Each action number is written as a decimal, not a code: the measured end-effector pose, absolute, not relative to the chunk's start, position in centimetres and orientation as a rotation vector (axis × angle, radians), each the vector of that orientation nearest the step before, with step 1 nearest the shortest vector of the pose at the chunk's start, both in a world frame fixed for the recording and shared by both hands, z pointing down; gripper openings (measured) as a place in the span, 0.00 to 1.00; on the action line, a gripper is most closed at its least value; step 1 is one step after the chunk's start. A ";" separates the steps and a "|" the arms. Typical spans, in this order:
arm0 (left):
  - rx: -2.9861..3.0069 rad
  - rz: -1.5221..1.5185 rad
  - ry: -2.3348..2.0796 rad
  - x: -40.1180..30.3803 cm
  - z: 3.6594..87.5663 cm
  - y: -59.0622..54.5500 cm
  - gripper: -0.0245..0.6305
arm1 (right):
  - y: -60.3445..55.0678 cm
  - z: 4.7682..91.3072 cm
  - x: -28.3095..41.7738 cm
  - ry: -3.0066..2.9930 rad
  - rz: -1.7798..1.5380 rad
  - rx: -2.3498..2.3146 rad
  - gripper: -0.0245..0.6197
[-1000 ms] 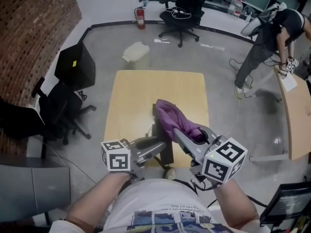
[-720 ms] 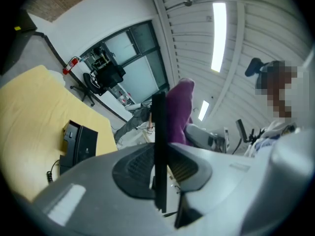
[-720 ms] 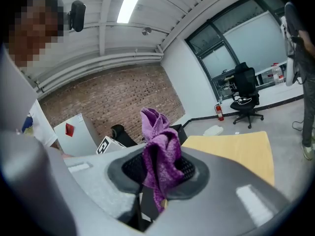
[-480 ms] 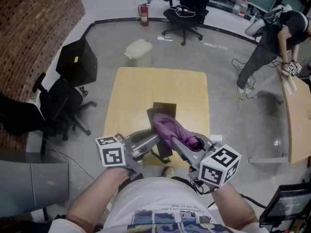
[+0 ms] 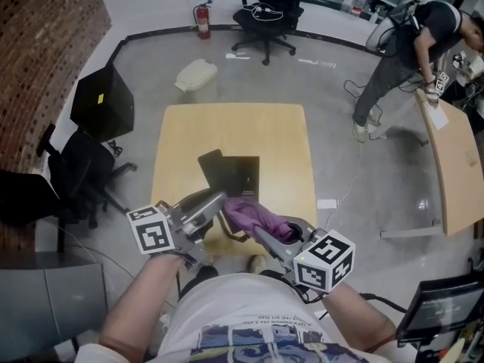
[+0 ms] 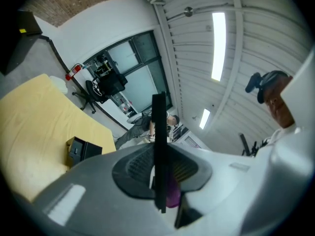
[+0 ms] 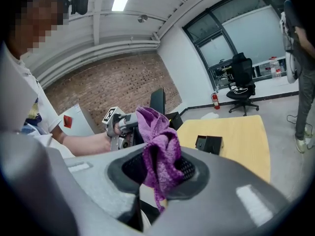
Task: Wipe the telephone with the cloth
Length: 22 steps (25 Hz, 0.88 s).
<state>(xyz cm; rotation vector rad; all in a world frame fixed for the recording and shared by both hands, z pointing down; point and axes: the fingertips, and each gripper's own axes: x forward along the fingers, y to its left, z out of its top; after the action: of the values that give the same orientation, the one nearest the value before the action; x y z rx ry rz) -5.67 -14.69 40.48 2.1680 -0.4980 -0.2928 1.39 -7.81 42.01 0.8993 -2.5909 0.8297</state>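
A black telephone (image 5: 243, 176) lies on the yellow table (image 5: 234, 131), toward its near side. My left gripper (image 5: 219, 201) is shut on a thin black slab (image 5: 212, 170) that stands tilted beside the telephone; in the left gripper view this slab (image 6: 159, 132) runs edge-on between the pads. My right gripper (image 5: 259, 229) is shut on a bunched purple cloth (image 5: 249, 214), held over the table's near edge just right of the left gripper. In the right gripper view the cloth (image 7: 158, 141) hangs from the jaws, with the left gripper (image 7: 123, 127) and the telephone (image 7: 209, 143) beyond.
A black box (image 5: 102, 100) and a dark chair (image 5: 72, 180) stand left of the table. A bin (image 5: 195, 74), an office chair (image 5: 265, 13) and a fire extinguisher (image 5: 202, 20) are at the far side. A person (image 5: 408, 36) bends over another table (image 5: 454, 165) at right.
Both grippers have drawn back toward the table's near edge. The purple cloth has come off the telephone, whose top now shows uncovered. The left gripper still holds the black slab.
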 end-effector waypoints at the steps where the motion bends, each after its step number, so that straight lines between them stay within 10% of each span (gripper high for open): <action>1: 2.167 -0.295 -0.500 -6.0 40.6 -14.7 0.17 | -7.5 42.3 1.2 -2.581 0.832 0.895 0.17; 22: 2.173 -0.175 -0.341 -4.0 43.2 -10.9 0.17 | -12.2 34.0 -1.5 -2.693 0.742 1.054 0.17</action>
<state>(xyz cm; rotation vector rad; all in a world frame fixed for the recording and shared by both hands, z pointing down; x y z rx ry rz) -4.02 -10.93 43.15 2.1727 -0.3410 -0.1750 -1.52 -12.21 34.01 1.0540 -2.6933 0.7416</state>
